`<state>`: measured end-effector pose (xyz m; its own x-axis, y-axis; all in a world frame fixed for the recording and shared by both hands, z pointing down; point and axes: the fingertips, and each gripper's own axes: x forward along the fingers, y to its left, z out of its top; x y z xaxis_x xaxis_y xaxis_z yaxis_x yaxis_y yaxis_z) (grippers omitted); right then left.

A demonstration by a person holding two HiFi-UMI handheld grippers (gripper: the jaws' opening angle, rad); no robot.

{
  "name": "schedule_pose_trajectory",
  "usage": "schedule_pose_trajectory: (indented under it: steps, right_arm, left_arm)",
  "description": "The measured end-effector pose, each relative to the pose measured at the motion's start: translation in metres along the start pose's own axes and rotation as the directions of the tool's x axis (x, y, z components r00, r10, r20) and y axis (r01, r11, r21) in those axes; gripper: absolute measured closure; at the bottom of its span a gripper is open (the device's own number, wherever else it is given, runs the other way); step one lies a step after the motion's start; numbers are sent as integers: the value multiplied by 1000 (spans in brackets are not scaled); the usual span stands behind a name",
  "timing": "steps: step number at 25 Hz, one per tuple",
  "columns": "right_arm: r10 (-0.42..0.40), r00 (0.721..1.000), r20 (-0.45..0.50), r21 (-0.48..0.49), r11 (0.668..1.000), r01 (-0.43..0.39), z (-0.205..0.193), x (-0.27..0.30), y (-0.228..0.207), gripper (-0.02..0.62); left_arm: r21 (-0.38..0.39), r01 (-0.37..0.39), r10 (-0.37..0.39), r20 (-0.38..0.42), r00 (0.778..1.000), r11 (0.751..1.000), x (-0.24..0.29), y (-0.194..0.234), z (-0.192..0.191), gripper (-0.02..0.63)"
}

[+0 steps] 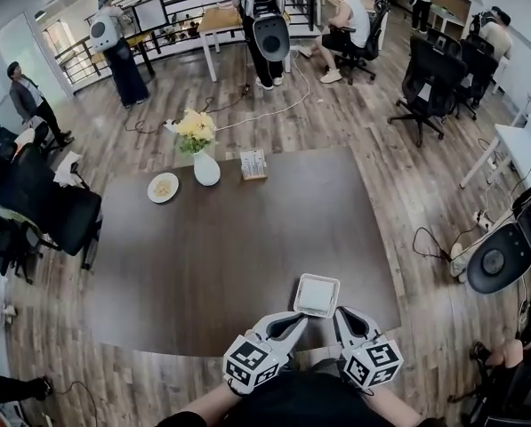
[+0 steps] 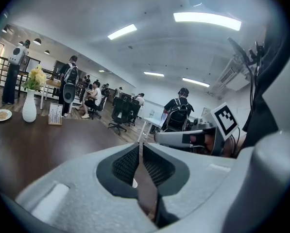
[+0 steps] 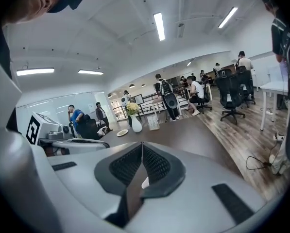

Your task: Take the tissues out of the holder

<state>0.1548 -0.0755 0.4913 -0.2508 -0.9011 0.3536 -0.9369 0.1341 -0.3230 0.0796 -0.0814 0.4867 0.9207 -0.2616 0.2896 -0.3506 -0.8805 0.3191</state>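
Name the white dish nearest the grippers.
The square white dish, just ahead of the left gripper and right gripper; the round plate lies far across, beside the vase.

Left gripper (image 1: 293, 324), right gripper (image 1: 343, 318) side by side, tips forward, tilted slightly down; both jaws together.

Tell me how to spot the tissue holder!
Find the big dark table. At its far edge stands a white vase of yellow flowers, with a round plate on its left. The tissue holder is right of it: small, boxy, holding white sheets upright.
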Motion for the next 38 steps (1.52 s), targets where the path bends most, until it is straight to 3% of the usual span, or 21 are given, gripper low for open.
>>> schedule_pose_trajectory:
  steps: [5,10,17,21,24,27,32,35,38]
  right_arm:
    - [4,996,-86,-54,998,-9,-16,27,-15,583]
    - [15,987,-160,-120,992,-35,-6,50,-44,578]
    - [43,954,-298,-215,970,-111,-34,85,-77,529]
    - [63,929,-365,-237,959,-158,-60,98,-86,511]
    - [84,905,-418,-247,948,-202,-80,103,-85,497]
    - [100,869,-485,-307,911,-277,-97,105,-82,480]
    - [89,786,-612,-437,790,-430,-124,109,-78,466]
    - [65,759,-647,-494,723,-483,-132,113,-77,458]
    - [48,744,-667,-508,700,-501,-140,115,-78,457]
  left_arm:
    - [2,-33,33,-56,998,999,11,29,-22,593]
    - [77,-79,92,-173,981,994,37,46,-23,569]
    - [142,-92,138,-359,923,986,78,63,-66,535]
    - [195,-64,144,-435,889,979,100,70,-90,514]
    - [245,-33,156,-501,851,969,110,74,-112,509]
    - [289,6,166,-565,808,957,115,75,-128,468]
    - [352,74,176,-627,759,933,123,78,-138,465]
    - [369,106,178,-656,734,923,127,84,-144,465]
    - [376,127,180,-680,711,918,130,87,-151,465]
